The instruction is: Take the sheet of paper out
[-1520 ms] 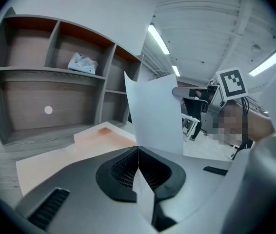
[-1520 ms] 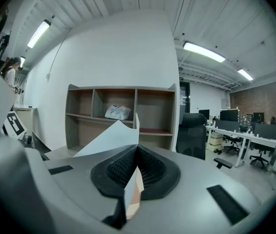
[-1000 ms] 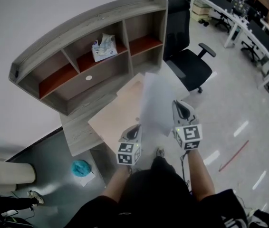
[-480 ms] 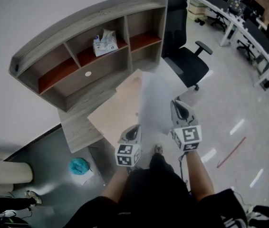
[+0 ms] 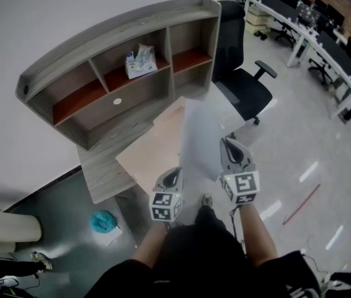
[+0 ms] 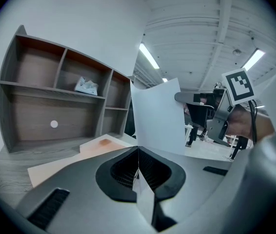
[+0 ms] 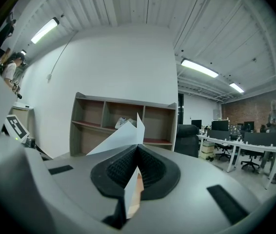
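Note:
I hold a white sheet of paper (image 5: 201, 138) in the air above the near edge of the desk, between both grippers. My left gripper (image 5: 174, 177) is shut on the sheet's near left edge. My right gripper (image 5: 232, 149) is shut on its right edge. In the left gripper view the sheet of paper (image 6: 158, 116) rises upright out of the closed left gripper (image 6: 138, 150), with the right gripper's marker cube behind it. In the right gripper view the sheet of paper (image 7: 120, 138) bends away to the left from the closed right gripper (image 7: 137, 147).
A grey wooden desk (image 5: 107, 166) with a shelf hutch (image 5: 113, 61) stands against the white wall; a tan desk mat (image 5: 154, 148) lies on it and a tissue pack (image 5: 141, 62) sits in a cubby. A black office chair (image 5: 244, 82) stands to the right. More desks line the far right.
Both grippers and the sheet have drifted a little toward me, away from the hutch. The grip on the sheet is unchanged.

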{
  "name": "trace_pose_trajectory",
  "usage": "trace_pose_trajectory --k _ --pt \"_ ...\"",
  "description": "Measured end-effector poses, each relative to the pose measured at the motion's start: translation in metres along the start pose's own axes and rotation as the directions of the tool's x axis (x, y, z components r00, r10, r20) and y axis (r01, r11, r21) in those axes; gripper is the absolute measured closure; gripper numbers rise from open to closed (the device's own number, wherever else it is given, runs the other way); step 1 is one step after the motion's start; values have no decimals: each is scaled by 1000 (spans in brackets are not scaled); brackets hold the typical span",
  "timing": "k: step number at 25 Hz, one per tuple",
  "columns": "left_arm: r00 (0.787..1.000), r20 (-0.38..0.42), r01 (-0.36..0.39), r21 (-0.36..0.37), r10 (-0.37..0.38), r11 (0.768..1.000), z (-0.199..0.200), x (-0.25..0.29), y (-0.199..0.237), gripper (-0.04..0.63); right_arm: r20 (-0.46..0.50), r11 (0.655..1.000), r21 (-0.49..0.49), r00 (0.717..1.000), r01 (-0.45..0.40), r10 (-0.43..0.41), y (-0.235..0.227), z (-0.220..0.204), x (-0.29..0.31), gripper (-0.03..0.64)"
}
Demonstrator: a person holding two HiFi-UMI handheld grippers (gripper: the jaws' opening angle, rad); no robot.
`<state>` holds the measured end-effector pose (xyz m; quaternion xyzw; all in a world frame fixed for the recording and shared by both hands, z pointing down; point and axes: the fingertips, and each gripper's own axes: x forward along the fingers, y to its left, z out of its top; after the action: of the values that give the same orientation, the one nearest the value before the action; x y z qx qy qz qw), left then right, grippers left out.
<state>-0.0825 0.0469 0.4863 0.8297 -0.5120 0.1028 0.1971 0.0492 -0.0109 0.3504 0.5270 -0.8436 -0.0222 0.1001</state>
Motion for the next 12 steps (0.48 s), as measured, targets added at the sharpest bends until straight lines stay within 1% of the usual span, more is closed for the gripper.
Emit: trace_pose_trajectory --k 12 --pt "1000 -9 3 -17 -3 1000 0 -3 1 551 -12 1000 -4 1000 9 -9 0 -3 -2 601"
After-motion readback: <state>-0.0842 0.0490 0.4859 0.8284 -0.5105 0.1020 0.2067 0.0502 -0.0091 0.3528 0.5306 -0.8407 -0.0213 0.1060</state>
